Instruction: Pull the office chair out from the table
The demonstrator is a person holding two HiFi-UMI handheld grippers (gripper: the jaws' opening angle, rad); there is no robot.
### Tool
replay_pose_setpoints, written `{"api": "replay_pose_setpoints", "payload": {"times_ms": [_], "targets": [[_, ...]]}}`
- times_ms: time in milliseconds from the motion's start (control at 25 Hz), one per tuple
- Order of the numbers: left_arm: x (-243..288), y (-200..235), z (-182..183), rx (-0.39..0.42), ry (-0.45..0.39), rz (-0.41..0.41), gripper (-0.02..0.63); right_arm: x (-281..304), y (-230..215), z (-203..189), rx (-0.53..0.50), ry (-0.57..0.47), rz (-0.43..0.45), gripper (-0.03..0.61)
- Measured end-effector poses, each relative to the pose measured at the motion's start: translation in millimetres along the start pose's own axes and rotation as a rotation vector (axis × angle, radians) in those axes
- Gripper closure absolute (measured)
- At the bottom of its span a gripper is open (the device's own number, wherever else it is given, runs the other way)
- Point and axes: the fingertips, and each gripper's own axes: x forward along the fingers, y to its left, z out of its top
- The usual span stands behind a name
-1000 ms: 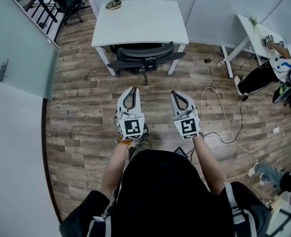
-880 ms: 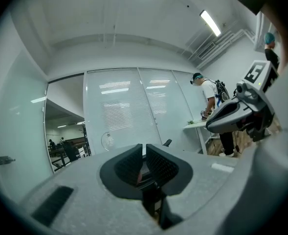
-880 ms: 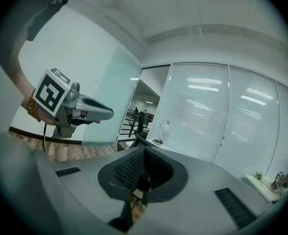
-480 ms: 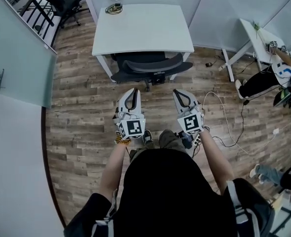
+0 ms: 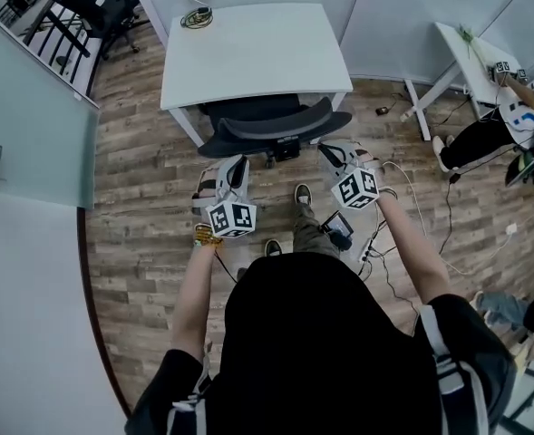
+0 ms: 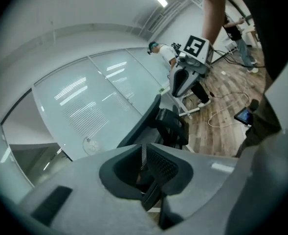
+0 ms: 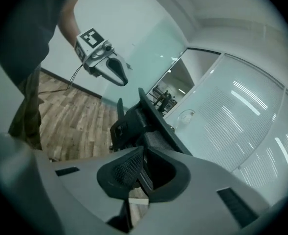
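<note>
Facing the white table [image 5: 248,53], we hold 2 grippers out toward the office chair [image 5: 271,127], which sits tucked under the table's near edge, seat beneath the top and curved dark backrest turned toward us. The left gripper [image 5: 239,159] points at the left end of the backrest with its jaws clenched together on nothing; its own view shows the tips meeting and the chair just beyond them. The right gripper [image 5: 330,148] reaches the backrest's right end, jaws likewise pressed together and empty. Both sit close to the backrest, and we cannot tell whether either touches it. Each gripper's marker cube faces up toward our head. On the table's far left corner lies 1 small coiled item [image 5: 195,16]. A pale cable [image 5: 448,211] loops across the wood floor [image 5: 140,198] to our right, near a second white table [image 5: 470,57] where another person [image 5: 484,139] sits. A glass partition [image 5: 31,125] runs along our left side.
</note>
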Motion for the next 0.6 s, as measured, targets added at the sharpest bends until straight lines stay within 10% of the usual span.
{"api": "replay_pose_setpoints", "payload": {"times_ms": [600], "targets": [[70, -45, -72, 0.113, 0.23, -0.281, 0.443, 74, 12, -87, -0.317, 0.21, 0.288, 0.471]]}}
